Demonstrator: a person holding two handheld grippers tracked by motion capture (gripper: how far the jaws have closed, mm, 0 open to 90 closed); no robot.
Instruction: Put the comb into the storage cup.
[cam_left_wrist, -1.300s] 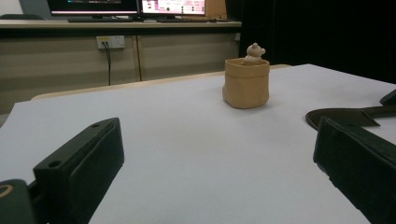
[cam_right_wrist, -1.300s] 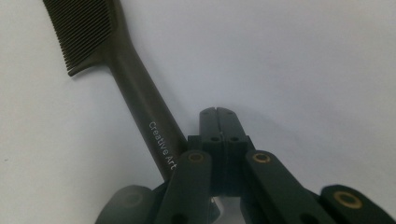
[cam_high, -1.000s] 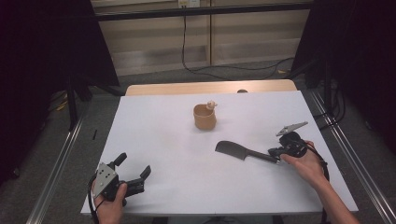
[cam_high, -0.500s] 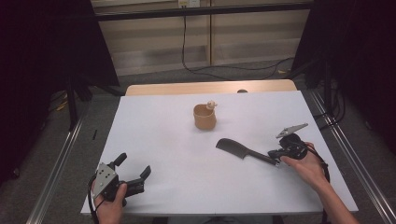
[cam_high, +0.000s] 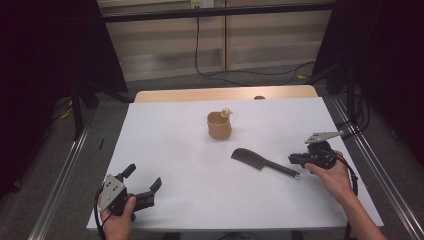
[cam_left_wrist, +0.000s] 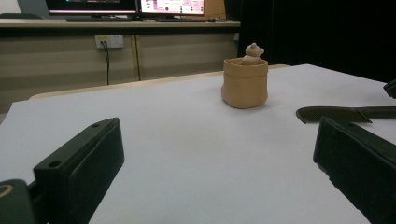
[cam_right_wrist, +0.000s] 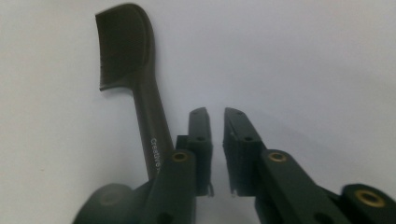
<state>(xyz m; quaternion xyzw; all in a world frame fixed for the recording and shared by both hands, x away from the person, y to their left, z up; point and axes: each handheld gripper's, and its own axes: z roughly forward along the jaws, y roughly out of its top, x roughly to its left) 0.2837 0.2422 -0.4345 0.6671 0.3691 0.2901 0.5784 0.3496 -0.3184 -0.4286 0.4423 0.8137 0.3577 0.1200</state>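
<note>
Left gripper: you are resting it near the white table's front-left edge, jaws spread wide, gripping nothing | Right gripper: jaws nearly closed, empty, just beside the black plastic comb's handle | Tan round cup carrying a small bear figure: standing mid-table, open surface lying around it.

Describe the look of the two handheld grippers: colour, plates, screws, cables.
Both are black two-jaw units. The left gripper carries a grey three-cornered plate with dark screw holes; its jaws are blocky slabs. The right gripper has the same grey plate raised on top, brass-coloured pivot screws, and a black cable looping round the wrist. No sleeves visible.
</note>
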